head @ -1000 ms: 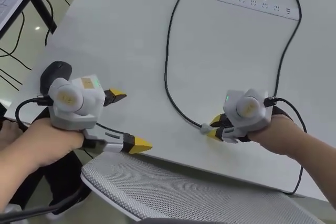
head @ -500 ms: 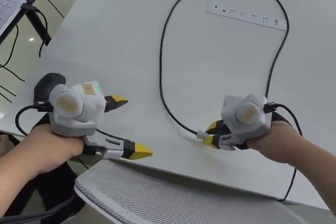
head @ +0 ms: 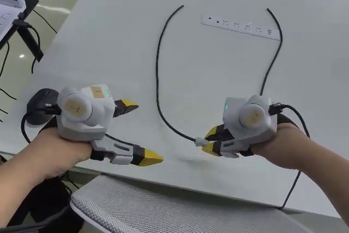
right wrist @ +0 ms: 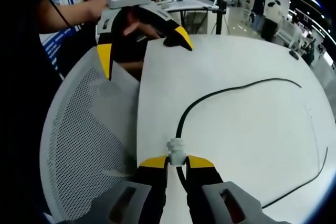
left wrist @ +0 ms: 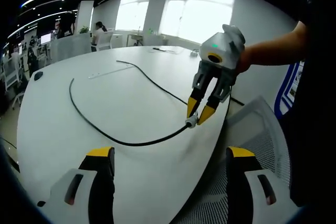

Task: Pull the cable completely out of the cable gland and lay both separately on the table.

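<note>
White gland (right wrist: 177, 149), lower centre, clamped in right gripper (right wrist: 177, 162); wide-open left gripper (head: 142, 131) has neared; cable (head: 158, 64) remains threaded.

The head view looks down from the near edge of the table (head: 109, 53). The two gripper views face each other closely, both taking in the cable gland (right wrist: 177, 150).
</note>
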Available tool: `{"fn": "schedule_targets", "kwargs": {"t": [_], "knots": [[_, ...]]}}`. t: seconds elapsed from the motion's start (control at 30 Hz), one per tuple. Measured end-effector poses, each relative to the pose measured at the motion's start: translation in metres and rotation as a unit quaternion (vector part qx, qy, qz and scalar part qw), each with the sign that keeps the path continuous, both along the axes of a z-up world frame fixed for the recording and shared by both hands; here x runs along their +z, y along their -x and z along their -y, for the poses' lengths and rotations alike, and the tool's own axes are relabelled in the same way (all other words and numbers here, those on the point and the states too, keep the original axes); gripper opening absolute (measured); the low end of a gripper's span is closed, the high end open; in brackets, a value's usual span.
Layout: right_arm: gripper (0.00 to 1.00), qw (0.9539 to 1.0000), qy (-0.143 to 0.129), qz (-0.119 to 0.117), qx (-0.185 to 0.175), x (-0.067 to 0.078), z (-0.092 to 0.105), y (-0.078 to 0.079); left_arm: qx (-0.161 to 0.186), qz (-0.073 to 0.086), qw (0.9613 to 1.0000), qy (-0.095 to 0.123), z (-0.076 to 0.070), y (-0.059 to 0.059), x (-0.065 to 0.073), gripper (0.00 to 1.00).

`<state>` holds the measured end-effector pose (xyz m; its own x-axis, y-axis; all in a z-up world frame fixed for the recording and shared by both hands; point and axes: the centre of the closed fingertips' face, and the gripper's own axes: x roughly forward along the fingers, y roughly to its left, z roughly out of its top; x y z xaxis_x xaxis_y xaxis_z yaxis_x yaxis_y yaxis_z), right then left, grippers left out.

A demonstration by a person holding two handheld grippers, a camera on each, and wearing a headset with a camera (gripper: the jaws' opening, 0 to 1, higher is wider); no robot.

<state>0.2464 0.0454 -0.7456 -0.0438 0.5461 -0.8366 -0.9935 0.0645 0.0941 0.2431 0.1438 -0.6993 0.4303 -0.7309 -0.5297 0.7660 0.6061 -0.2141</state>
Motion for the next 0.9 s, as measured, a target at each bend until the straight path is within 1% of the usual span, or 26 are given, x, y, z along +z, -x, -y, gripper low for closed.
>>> {"fn": "schedule_targets", "kwargs": {"t": [0.1, 0.23, 0.4, 0.43, 0.5, 0.6, 0.73, 0.77, 0.8, 0.87, 0.9], "knots": [[0.08, 1.0, -0.002, -0.002, -0.002, 0.005, -0.001, 0.002, -0.007, 0.006, 1.0, 0.002, 0.006, -0.001, 0.006, 0.87], [0.07, 1.0, -0.002, 0.002, 0.008, 0.012, 0.0, 0.007, -0.018, 0.01, 0.9997, 0.01, 0.017, 0.0, 0.011, 0.86], [0.07, 0.9998, -0.015, 0.001, 0.01, 0.026, -0.002, 0.012, -0.037, 0.014, 0.999, 0.021, 0.034, 0.002, 0.018, 0.84], [0.07, 0.9998, -0.016, 0.002, 0.011, 0.029, -0.002, 0.012, -0.044, 0.016, 0.9987, 0.022, 0.04, 0.002, 0.019, 0.83], [0.07, 0.9998, -0.017, 0.003, 0.011, 0.031, -0.002, 0.013, -0.05, 0.018, 0.9983, 0.023, 0.044, 0.002, 0.019, 0.83], [0.07, 0.9997, -0.019, 0.009, 0.014, 0.037, 0.0, 0.013, -0.066, 0.023, 0.9973, 0.024, 0.055, 0.001, 0.021, 0.81], [0.07, 0.9996, -0.022, 0.011, 0.013, 0.048, 0.001, 0.013, -0.075, 0.025, 0.9964, 0.028, 0.065, -0.002, 0.022, 0.77], [0.07, 0.9996, -0.024, 0.014, 0.01, 0.05, 0.001, 0.012, -0.076, 0.022, 0.9964, 0.03, 0.066, -0.002, 0.021, 0.76], [0.07, 0.9994, -0.027, 0.021, 0.008, 0.052, 0.0, 0.01, -0.075, 0.017, 0.9967, 0.028, 0.067, -0.004, 0.02, 0.73], [0.07, 0.9993, -0.029, 0.021, 0.004, 0.056, 0.001, 0.008, -0.077, 0.02, 0.9965, 0.027, 0.07, -0.005, 0.021, 0.72], [0.07, 0.9993, -0.03, 0.022, 0.004, 0.058, 0.002, 0.008, -0.077, 0.021, 0.9963, 0.03, 0.071, -0.005, 0.023, 0.72]]}}
